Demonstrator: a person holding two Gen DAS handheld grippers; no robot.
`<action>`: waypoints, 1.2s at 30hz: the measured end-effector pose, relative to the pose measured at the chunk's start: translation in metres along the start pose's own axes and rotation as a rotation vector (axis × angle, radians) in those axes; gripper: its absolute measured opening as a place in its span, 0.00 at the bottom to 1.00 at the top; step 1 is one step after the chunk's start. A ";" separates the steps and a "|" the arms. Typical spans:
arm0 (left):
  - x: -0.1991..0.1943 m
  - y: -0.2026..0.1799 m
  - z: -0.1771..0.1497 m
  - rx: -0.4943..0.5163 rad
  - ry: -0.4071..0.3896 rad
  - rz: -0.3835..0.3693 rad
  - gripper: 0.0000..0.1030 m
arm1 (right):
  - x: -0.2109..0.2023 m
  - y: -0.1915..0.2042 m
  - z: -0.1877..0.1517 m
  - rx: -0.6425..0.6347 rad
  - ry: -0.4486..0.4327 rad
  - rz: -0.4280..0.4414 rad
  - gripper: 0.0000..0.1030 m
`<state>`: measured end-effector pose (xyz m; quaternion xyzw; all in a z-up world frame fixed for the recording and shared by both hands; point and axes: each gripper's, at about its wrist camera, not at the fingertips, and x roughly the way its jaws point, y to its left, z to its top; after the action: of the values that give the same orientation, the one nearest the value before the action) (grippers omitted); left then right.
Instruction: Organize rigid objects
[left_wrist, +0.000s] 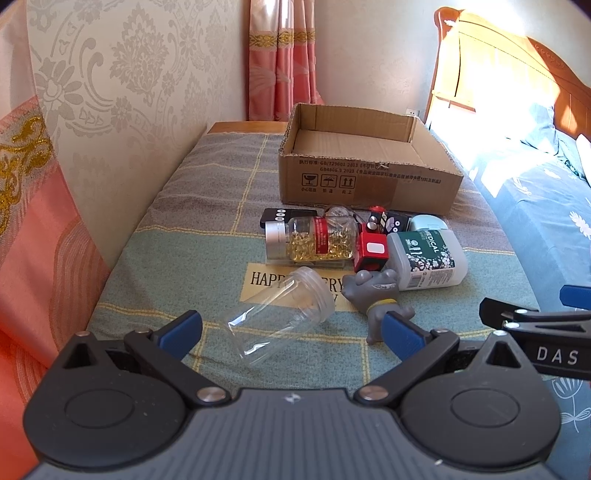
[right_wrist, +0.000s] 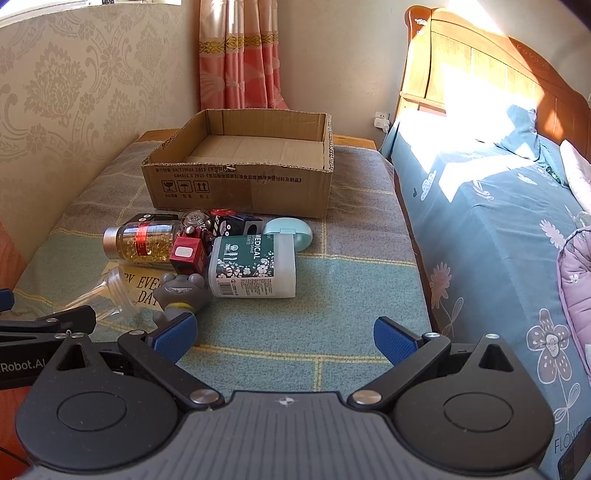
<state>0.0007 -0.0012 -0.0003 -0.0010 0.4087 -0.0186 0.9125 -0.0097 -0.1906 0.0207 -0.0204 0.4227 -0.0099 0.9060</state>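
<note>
On the cloth-covered table (left_wrist: 184, 258) beside the bed (right_wrist: 498, 221), nothing has gone into the cardboard box (left_wrist: 369, 177) yet; what I can see of its floor is bare, so I judge I am at the very first pick. My left gripper (left_wrist: 291, 328) hangs low over the near end of the table with its jaws spread wide and nothing between them. Just ahead of it the clear empty jar (left_wrist: 277, 321) lies on its side, mouth pointing away toward the box, between my two blue pads. My right gripper (right_wrist: 284, 336) is likewise wide open and empty, hovering over bare cloth to the right of the pile.

All the things sit clustered in front of the box: the capsule bottle (left_wrist: 314, 240) on its side, the red cube (left_wrist: 371, 253) touching it, the white swab tub (right_wrist: 255, 267) marked MEDICAL, the mint-green case (right_wrist: 291, 230) behind it, and the grey toy figure (left_wrist: 376, 291) nearest my right side, close against the jar's mouth.

The jar seems the natural first target. I need to ease the left tool forward and down until the pads flank its body, then close gently, since smooth round plastic may roll or squirt out. After that comes a lift and a carry over the pile to the box. My right tool could take the grey figure, just beside its left pad.
</note>
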 end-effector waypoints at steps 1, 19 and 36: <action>0.000 0.000 0.000 -0.002 -0.001 -0.002 1.00 | 0.001 0.000 0.000 -0.001 0.000 0.000 1.00; 0.031 0.013 0.020 0.001 0.004 0.020 1.00 | 0.023 -0.005 0.004 -0.028 0.036 0.009 1.00; 0.099 0.007 0.031 0.092 0.103 0.047 1.00 | 0.045 -0.018 0.005 -0.004 0.076 0.007 1.00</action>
<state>0.0895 0.0024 -0.0539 0.0513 0.4536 -0.0161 0.8896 0.0230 -0.2101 -0.0092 -0.0205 0.4567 -0.0067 0.8893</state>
